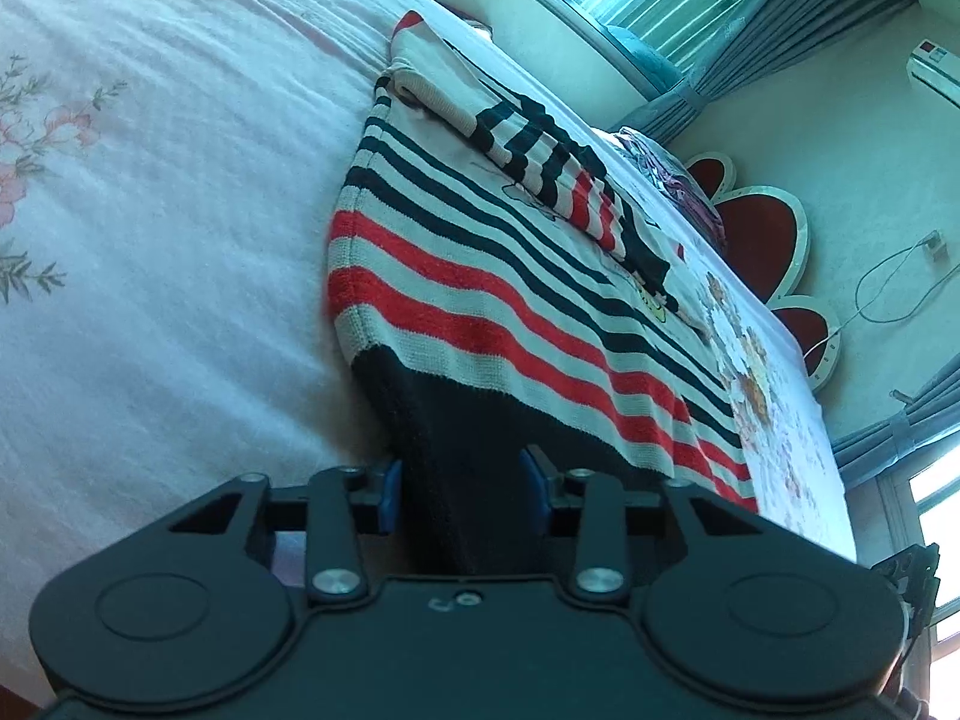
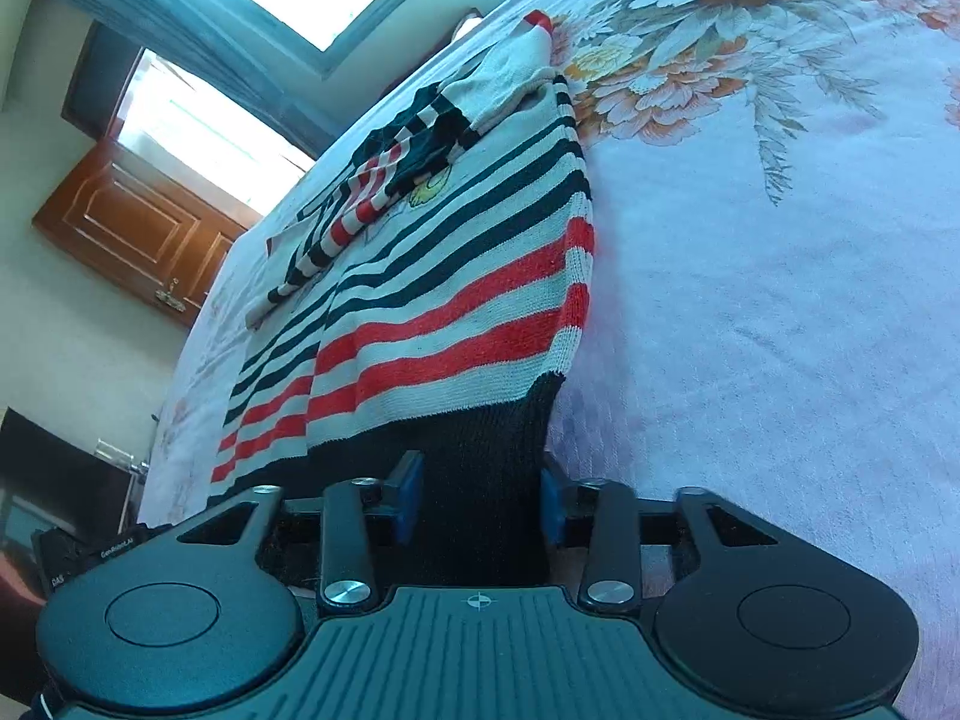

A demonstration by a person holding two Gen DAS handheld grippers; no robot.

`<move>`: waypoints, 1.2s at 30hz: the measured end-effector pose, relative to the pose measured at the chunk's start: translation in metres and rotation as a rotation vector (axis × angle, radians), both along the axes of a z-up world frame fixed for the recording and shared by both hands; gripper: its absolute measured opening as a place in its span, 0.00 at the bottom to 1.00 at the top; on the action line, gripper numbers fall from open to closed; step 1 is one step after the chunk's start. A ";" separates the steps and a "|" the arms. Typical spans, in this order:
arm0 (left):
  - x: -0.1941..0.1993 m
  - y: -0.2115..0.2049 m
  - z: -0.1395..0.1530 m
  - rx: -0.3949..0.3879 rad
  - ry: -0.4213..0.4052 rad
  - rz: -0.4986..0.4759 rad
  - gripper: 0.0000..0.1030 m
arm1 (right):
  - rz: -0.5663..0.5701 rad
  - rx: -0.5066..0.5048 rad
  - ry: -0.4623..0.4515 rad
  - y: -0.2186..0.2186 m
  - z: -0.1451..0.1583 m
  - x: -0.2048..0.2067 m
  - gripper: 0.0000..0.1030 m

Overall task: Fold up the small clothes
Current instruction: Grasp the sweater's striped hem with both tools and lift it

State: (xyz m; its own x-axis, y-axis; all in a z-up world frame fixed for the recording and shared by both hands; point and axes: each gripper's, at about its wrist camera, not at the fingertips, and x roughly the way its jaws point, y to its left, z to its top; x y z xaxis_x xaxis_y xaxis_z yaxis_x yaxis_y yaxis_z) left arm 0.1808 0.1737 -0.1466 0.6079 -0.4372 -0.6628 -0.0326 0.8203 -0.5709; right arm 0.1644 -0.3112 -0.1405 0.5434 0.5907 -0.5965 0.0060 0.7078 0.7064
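On my left, the left gripper (image 1: 461, 483) is clamped on the black hem band (image 1: 456, 420) of the striped sweater (image 1: 480, 276), at its left corner; the blue pads (image 1: 390, 495) press dark knit from both sides. The sweater lies flat on the floral bedspread (image 1: 150, 240), with its sleeves (image 1: 540, 156) already crossed over the chest.

On my right, the right gripper (image 2: 480, 501) is clenched on the same band (image 2: 480, 450) at the other corner, just beside the sweater's right edge.

My worry is the bite: I can't quite tell from these low angles whether each grip holds both layers or only the top one. If only one, lifting would peel the front away and spoil the fold. Uneven lifting could also slide the loose sleeves (image 2: 384, 180) off the chest, and a slack knit may sag between my two hands.

Room is generous: bare bedspread (image 2: 780, 330) lies on both sides and beyond the collar (image 2: 528, 54), though the bed's far edge is near there.
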 end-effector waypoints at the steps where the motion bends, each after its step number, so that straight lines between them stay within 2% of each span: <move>1: 0.002 -0.001 -0.001 0.008 0.013 0.002 0.04 | 0.012 -0.012 0.008 0.001 0.000 0.003 0.07; 2: 0.001 0.000 -0.001 0.000 0.007 0.019 0.04 | 0.011 -0.013 -0.007 0.001 0.002 0.002 0.07; 6: -0.024 0.009 0.026 -0.036 -0.156 0.070 0.04 | -0.001 -0.027 -0.165 -0.007 0.036 -0.015 0.07; 8: -0.025 0.013 0.026 0.003 -0.147 0.077 0.04 | -0.004 -0.047 -0.206 -0.011 0.045 -0.020 0.07; 9: -0.020 0.014 0.020 0.034 -0.112 0.073 0.04 | 0.006 -0.078 -0.201 -0.010 0.042 -0.019 0.07; 10: -0.017 0.014 0.012 0.045 -0.078 0.075 0.04 | 0.031 -0.121 -0.158 -0.006 0.033 -0.013 0.07; 12: -0.016 0.017 0.001 0.023 -0.042 0.106 0.04 | 0.047 -0.160 -0.062 -0.001 0.014 -0.004 0.07; 13: -0.018 0.017 0.002 0.009 -0.049 0.122 0.04 | 0.039 -0.147 -0.059 -0.003 0.012 -0.005 0.07; 18: -0.024 0.017 0.010 -0.021 -0.083 0.152 0.04 | 0.019 -0.112 -0.112 -0.008 0.022 -0.010 0.07; 22: -0.017 0.017 0.030 -0.044 -0.139 0.160 0.04 | -0.010 -0.086 -0.169 -0.014 0.043 0.001 0.07; 29: 0.042 0.018 0.076 -0.101 -0.256 0.160 0.04 | -0.058 -0.077 -0.298 -0.018 0.097 0.053 0.07; 31: 0.068 0.016 0.087 -0.123 -0.278 0.159 0.04 | -0.071 -0.074 -0.314 -0.019 0.109 0.077 0.07; 36: 0.140 0.011 0.105 -0.108 -0.307 0.131 0.04 | -0.102 -0.066 -0.324 -0.021 0.122 0.142 0.07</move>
